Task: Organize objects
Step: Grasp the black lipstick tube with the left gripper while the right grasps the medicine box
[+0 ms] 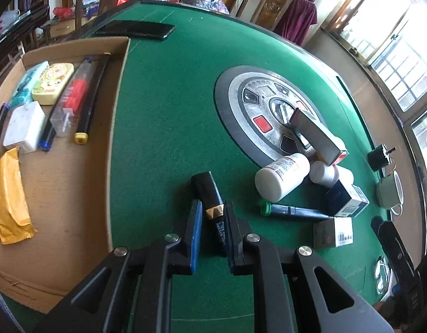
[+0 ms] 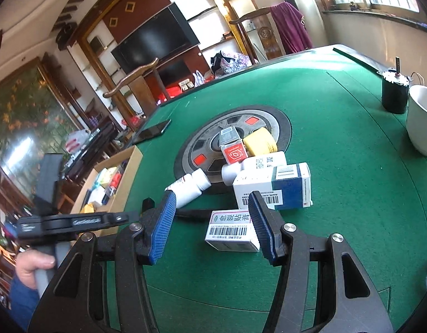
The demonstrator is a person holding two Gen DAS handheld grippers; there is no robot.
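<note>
My left gripper is open around a black tube with a gold band that lies on the green felt. A cardboard box at the left holds several items. To the right lies a pile: a white pill bottle, a dark pen with a green cap, and small boxes. My right gripper is open above a small white barcode box. Behind it are a blue-and-white box and a white bottle.
A black phone lies beyond the box. A round control panel sits mid-table. A white cup and a black motor stand at the right. Chairs surround the table. The left gripper's body and a hand show at the left.
</note>
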